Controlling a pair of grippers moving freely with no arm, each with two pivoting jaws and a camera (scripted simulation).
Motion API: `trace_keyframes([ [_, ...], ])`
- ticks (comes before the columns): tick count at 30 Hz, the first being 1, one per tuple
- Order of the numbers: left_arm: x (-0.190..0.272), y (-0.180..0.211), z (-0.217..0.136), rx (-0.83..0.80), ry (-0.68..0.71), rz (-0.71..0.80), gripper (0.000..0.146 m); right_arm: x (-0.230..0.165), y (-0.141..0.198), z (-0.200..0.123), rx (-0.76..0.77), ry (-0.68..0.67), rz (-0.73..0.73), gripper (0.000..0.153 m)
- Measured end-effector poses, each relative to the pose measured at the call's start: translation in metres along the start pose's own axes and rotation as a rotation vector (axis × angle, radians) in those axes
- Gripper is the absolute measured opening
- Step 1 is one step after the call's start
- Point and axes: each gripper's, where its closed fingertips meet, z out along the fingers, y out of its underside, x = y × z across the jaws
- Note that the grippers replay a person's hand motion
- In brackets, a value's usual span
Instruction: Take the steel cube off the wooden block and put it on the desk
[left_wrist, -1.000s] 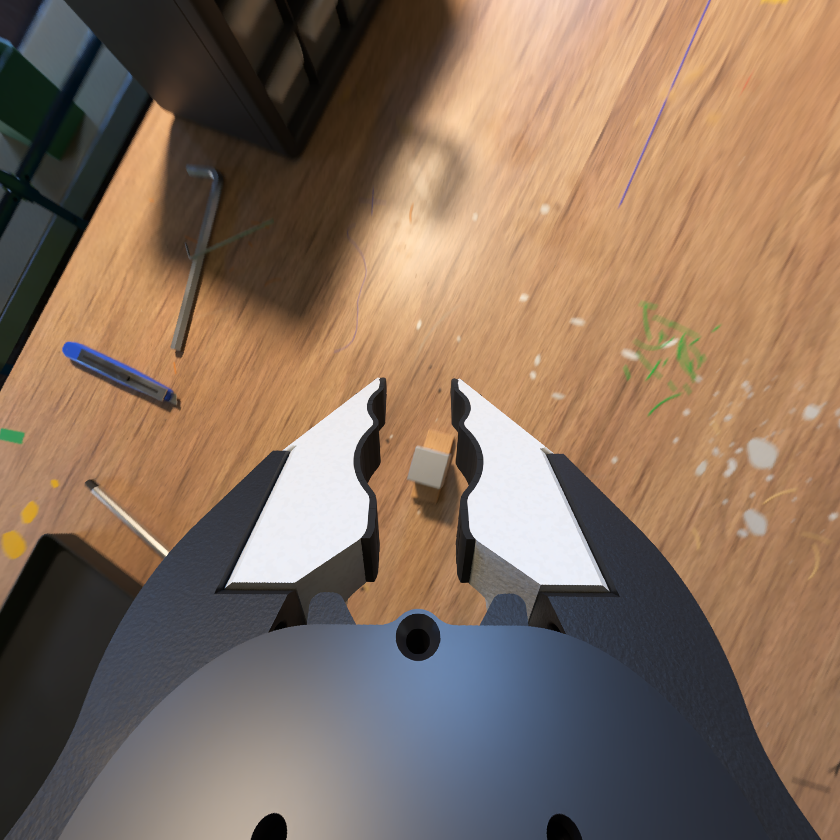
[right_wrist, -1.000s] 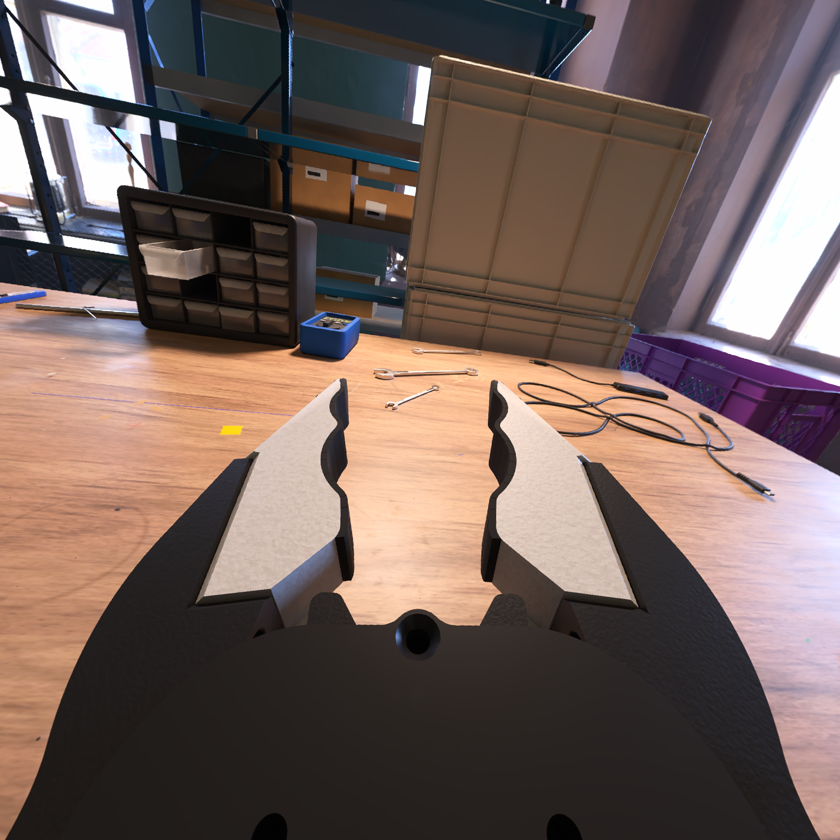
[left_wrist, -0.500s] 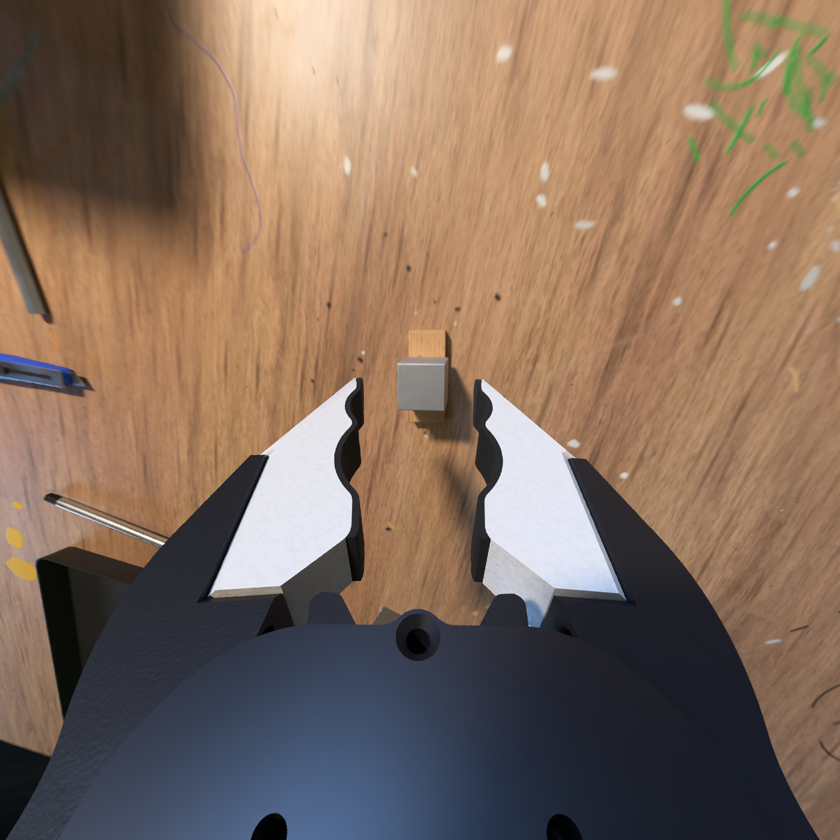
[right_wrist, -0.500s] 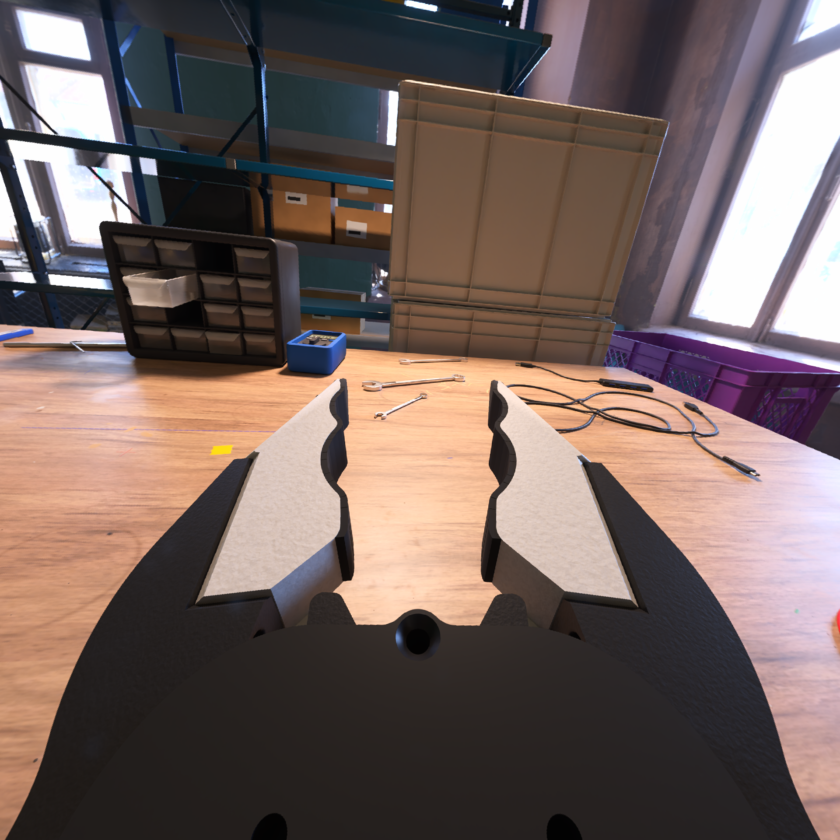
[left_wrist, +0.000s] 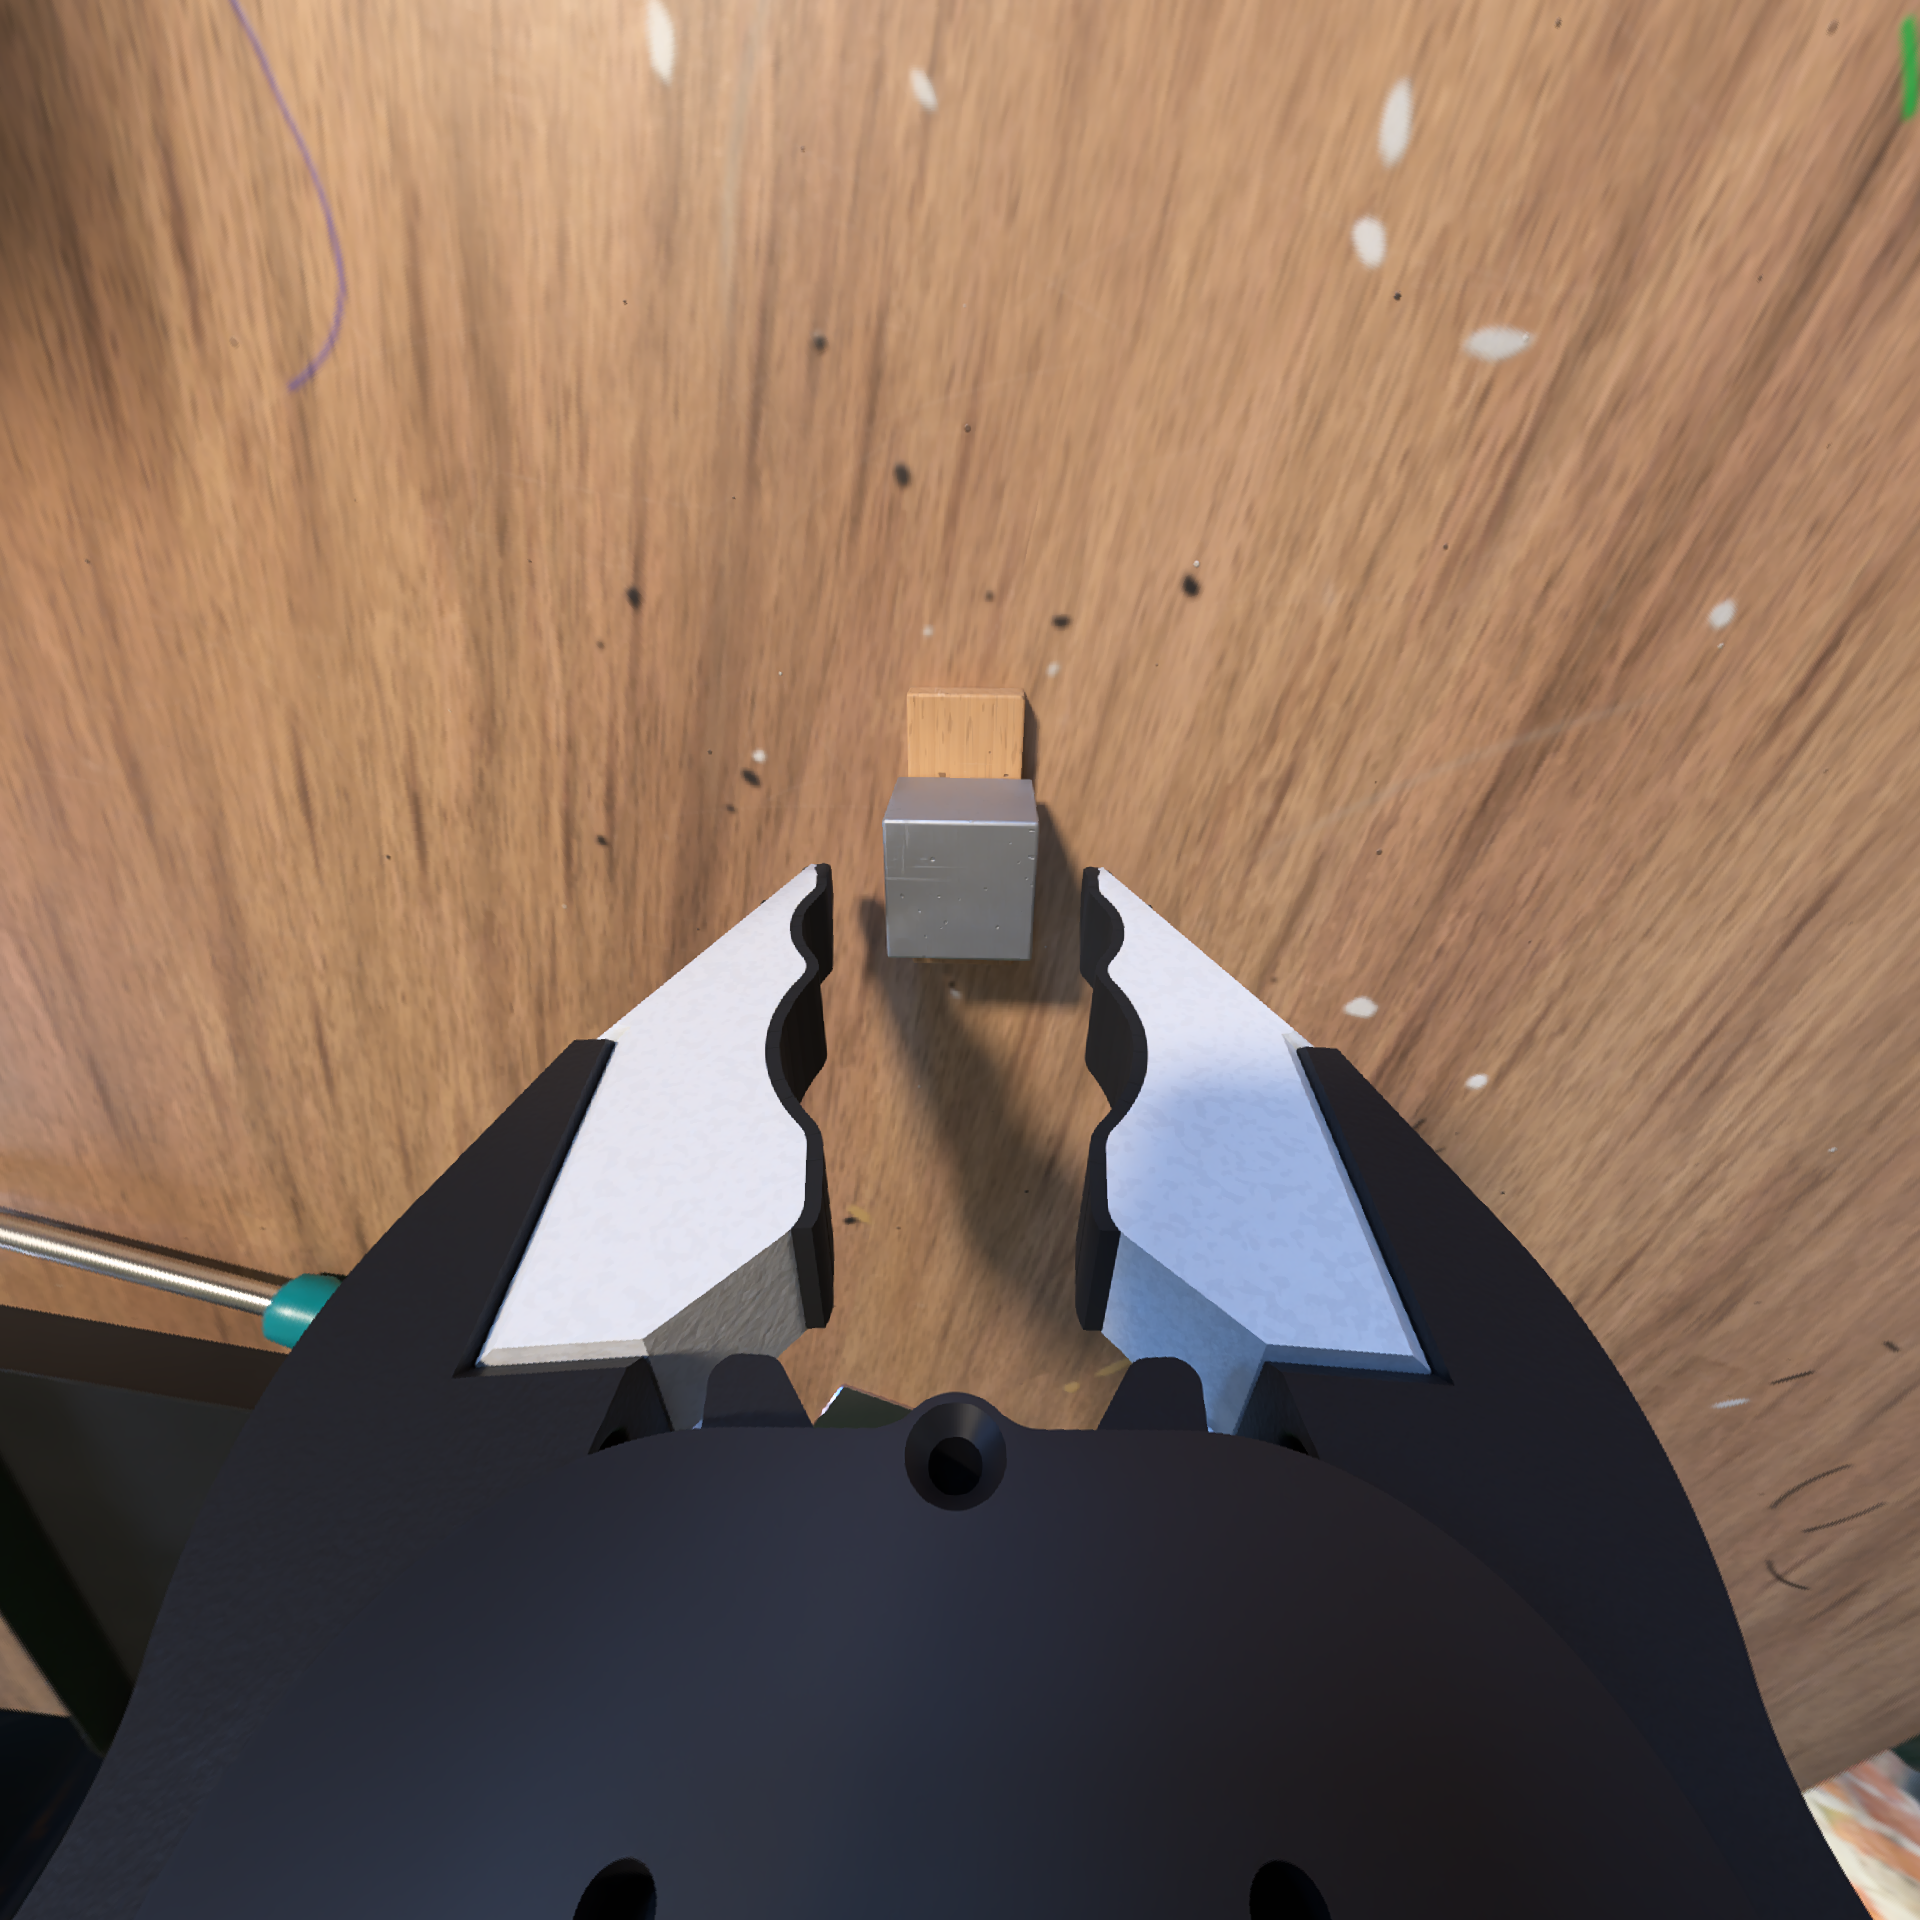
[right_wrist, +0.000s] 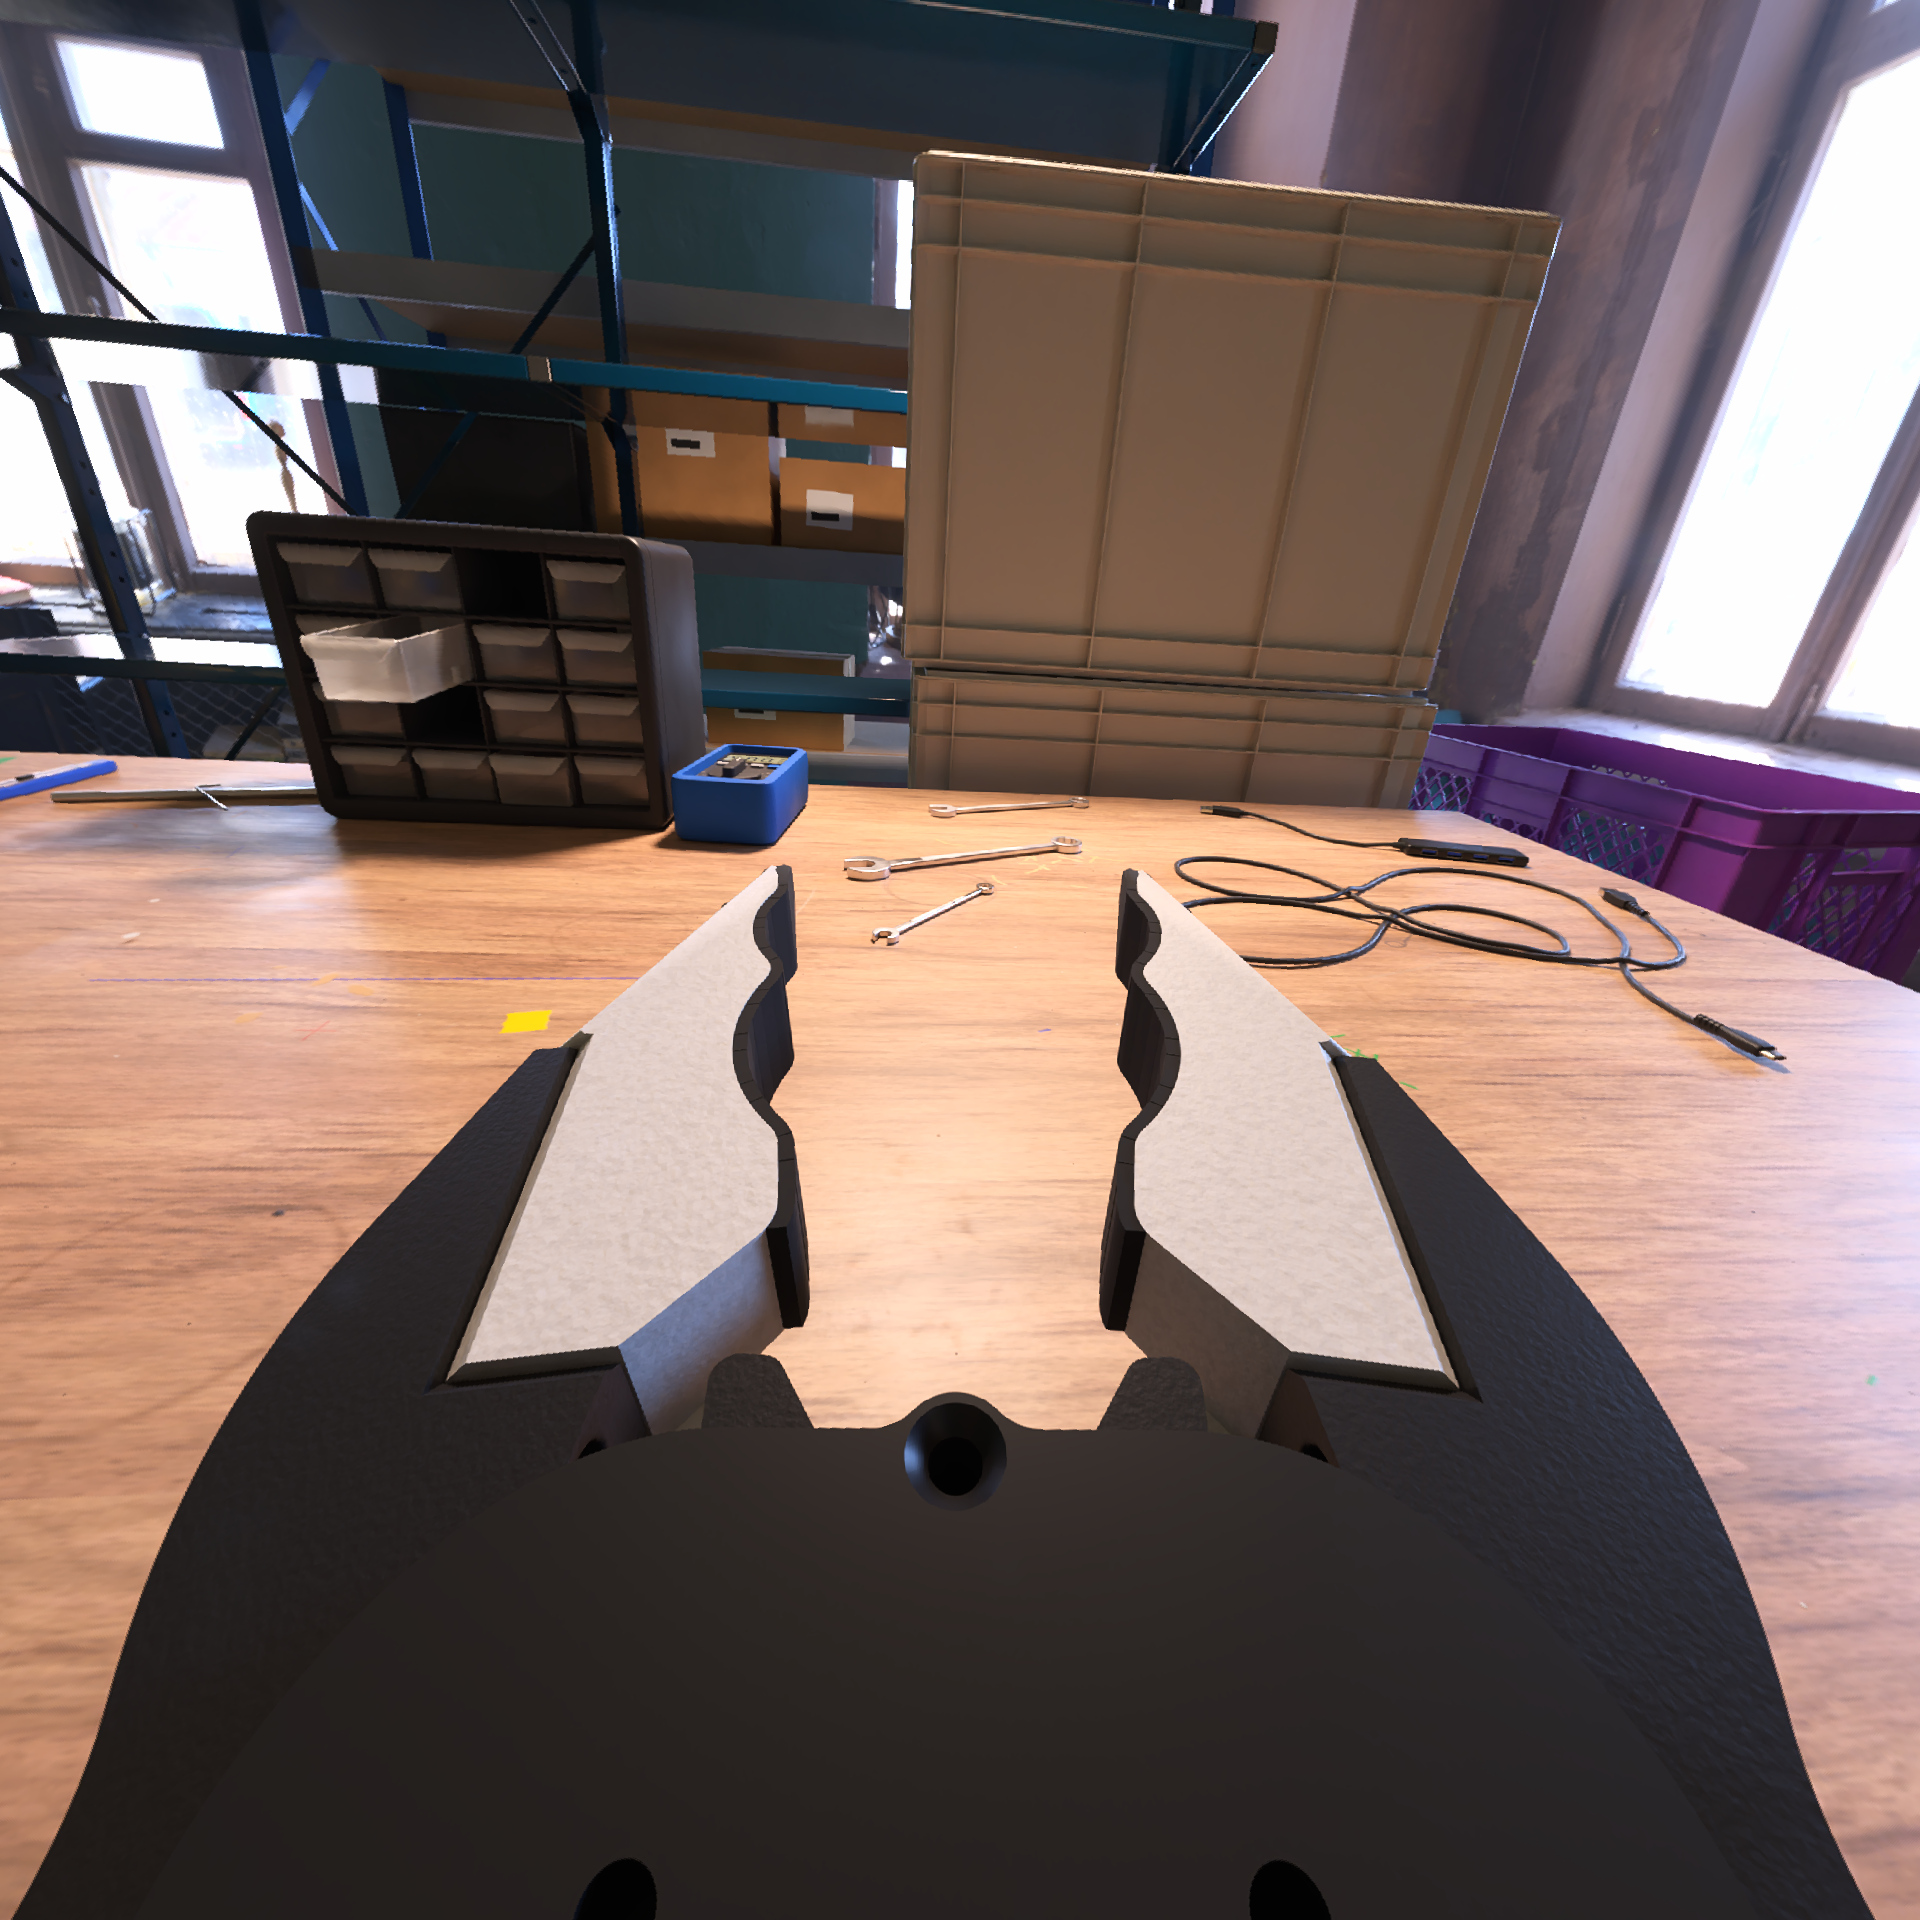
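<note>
In the left wrist view a small steel cube (left_wrist: 960, 868) sits on top of a wooden block (left_wrist: 964, 732) that stands on the wooden desk (left_wrist: 1455, 727). I look almost straight down on them. My left gripper (left_wrist: 956, 883) is open, its fingertips on either side of the cube's near part, above it and not touching. My right gripper (right_wrist: 956, 883) is open and empty, over the desk (right_wrist: 312, 1091). The cube and block do not show in the right wrist view.
A screwdriver shaft with a teal collar (left_wrist: 156, 1273) and a dark tray (left_wrist: 104, 1455) lie at lower left. Ahead of the right gripper: a drawer cabinet (right_wrist: 468, 665), blue box (right_wrist: 740, 792), wrenches (right_wrist: 961, 857), black cable (right_wrist: 1455, 925), beige crates (right_wrist: 1195, 468), purple crate (right_wrist: 1714, 821).
My left gripper has come down closer over the cube and opened wider, so the cube now lies between the fingertips. The right gripper has shifted only slightly.
</note>
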Motion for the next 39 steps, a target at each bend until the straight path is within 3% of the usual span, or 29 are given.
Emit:
trace_keyframes([
  [6,0.0,0.001,0.0,-0.009,0.009,-0.005,0.028,0.001,0.0,-0.001,0.005,0.001,0.015,0.062],
  [12,-0.014,-0.001,-0.016,0.037,-0.074,-0.052,0.028,0.001,0.0,-0.002,0.006,0.003,0.022,0.062],
  [17,-0.003,-0.029,-0.087,0.306,-0.192,-0.064,0.028,0.0,-0.004,-0.003,0.029,-0.01,0.046,0.062],
  [20,0.047,-0.072,-0.142,0.538,-0.206,0.008,0.028,-0.005,-0.008,-0.004,0.04,-0.02,0.033,0.061],
  [22,0.096,-0.102,-0.157,0.608,-0.166,0.099,0.027,-0.013,-0.007,-0.004,0.026,-0.037,0.004,0.06],
  [25,0.161,-0.14,-0.139,0.556,-0.139,0.178,0.027,-0.034,0.0,-0.001,-0.033,-0.09,-0.062,0.06],
  [30,0.231,-0.166,-0.06,0.314,-0.025,0.123,0.027,-0.076,0.01,0.006,-0.093,-0.233,-0.147,0.06],
  [34,0.242,-0.171,-0.013,0.219,0.061,-0.118,0.027,-0.09,0.01,0.006,-0.092,-0.317,-0.049,0.06],
  [39,0.227,-0.176,0.009,0.221,0.075,-0.495,0.027,-0.086,0.011,0.002,-0.108,-0.313,0.027,0.06],
])
